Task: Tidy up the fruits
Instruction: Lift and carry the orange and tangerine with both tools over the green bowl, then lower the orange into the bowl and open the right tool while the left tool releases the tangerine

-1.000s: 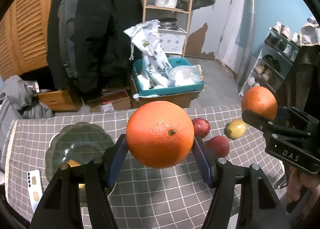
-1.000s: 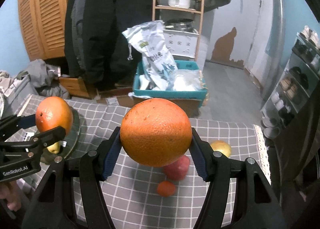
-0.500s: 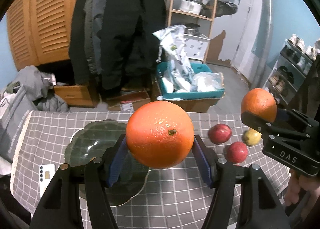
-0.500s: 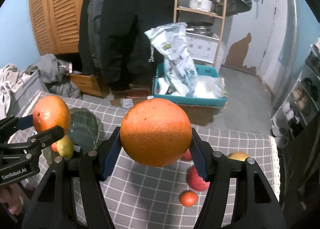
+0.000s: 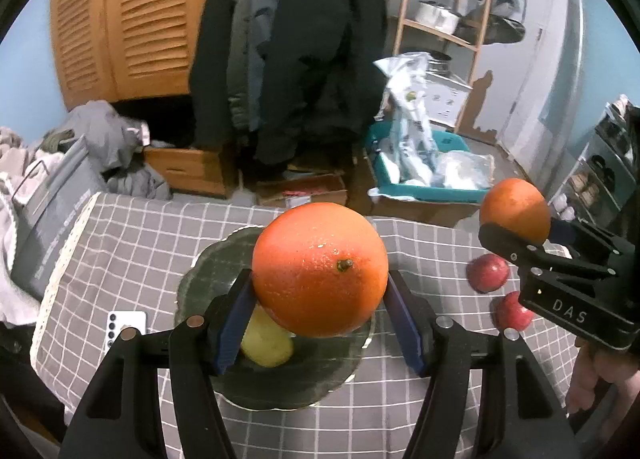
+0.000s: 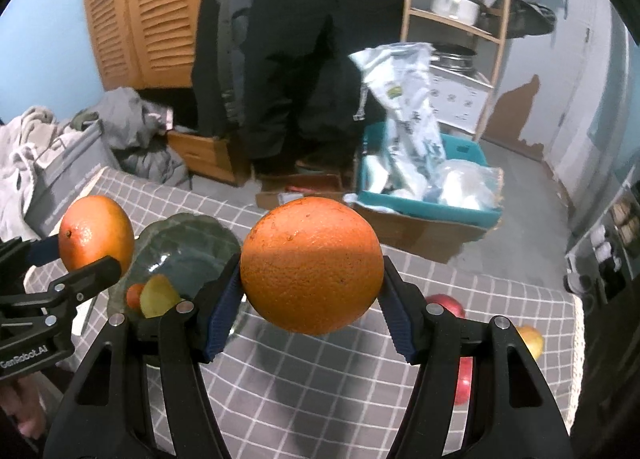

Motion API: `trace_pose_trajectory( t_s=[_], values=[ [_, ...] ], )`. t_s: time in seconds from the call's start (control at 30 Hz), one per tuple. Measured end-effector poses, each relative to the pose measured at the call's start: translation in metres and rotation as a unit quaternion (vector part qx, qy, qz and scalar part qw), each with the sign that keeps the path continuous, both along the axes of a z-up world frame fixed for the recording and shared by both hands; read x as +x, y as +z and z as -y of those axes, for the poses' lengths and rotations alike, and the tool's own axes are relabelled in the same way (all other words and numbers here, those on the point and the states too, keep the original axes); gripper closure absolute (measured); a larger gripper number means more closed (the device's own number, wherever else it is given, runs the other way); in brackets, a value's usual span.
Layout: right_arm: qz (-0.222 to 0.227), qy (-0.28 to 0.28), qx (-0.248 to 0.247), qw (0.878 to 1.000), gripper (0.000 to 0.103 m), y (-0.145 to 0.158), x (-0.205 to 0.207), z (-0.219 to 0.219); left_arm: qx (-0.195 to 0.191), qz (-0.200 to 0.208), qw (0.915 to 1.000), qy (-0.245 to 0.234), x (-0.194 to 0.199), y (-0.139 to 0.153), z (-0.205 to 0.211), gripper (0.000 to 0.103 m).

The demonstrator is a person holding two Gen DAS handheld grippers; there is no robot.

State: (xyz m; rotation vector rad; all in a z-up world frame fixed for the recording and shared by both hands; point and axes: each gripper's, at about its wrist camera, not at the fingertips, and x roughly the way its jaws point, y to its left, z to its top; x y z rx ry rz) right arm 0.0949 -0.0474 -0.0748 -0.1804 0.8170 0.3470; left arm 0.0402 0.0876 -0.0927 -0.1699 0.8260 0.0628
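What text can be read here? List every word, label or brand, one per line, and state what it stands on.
"DAS": white letters on the body of the right gripper, seen from the left wrist.
"GenRobot.AI": white letters on the body of the left gripper, seen from the right wrist.
Print on the white bag in the teal crate: too blurred to read.
Lettering on the grey case: too blurred to read.

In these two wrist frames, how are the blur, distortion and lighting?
Left wrist: held orange sharp, lit from above; fisheye bends the wardrobe, corners black. Right wrist: its orange sharp, top shaded; hanging coats slightly soft; same barrel distortion.
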Motion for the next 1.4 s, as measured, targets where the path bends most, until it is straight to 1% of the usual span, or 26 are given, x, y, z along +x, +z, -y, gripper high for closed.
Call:
trace_pose_trajectory(
  t_s=[0.3, 0.57, 0.77, 0.93, 1.17, 1.33, 1.4],
  values=[
    [-0.025, 0.032, -0.005, 0.999, 0.038, -0.024, 0.017, -0.048, 0.001, -0.025, 0.9990, 0.037, 0.007, -0.022, -0.041, 0.037],
    [-0.067, 0.051, -0.004, 0.996, 0.038, -0.058, 0.034, -0.078, -0.001, -0.063, 0.9968, 0.049, 0.020, -0.057, -0.059, 0.037],
    [-0.099, 0.059, -0.005, 0.993, 0.038, -0.084, 0.043, -0.090, -0.004, -0.091, 0.9943, 0.054, 0.030, -0.080, -0.067, 0.037],
    [-0.119, 0.065, -0.004, 0.991, 0.038, -0.099, 0.046, -0.096, -0.009, -0.105, 0.9929, 0.055, 0.040, -0.095, -0.072, 0.037],
    [-0.134, 0.064, 0.000, 0.989, 0.038, -0.109, 0.050, -0.096, -0.031, -0.127, 0.9893, 0.063, 0.046, -0.112, -0.079, 0.037],
    [-0.138, 0.062, 0.002, 0.988, 0.038, -0.112, 0.053, -0.096, -0.029, -0.140, 0.9879, 0.059, 0.050, -0.119, -0.075, 0.036],
    [-0.139, 0.062, 0.003, 0.988, 0.038, -0.112, 0.053, -0.096, -0.027, -0.138, 0.9882, 0.060, 0.050, -0.119, -0.075, 0.036]
  ],
)
